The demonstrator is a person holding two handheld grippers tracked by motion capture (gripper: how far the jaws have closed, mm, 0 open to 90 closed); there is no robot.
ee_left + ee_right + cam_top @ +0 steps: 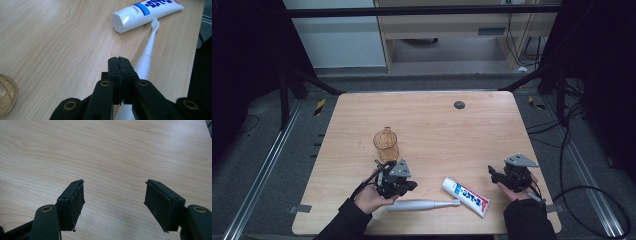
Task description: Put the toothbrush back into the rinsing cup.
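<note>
On the worktop (427, 115): cup (385, 145) left of centre, small round disc (459, 104) far behind it toward the back edge. Near the front edge, electric toothbrush (422, 205) lying flat, brush end pointing right and just beside the cap end of the toothpaste tube (466, 196), which lies slanted to its right, cap toward the centre. Left hand-held gripper (394, 181) above the toothbrush handle, in front of the cup; right hand-held gripper (507, 176) right of the tube, near the right edge, well apart from the left one.
</note>
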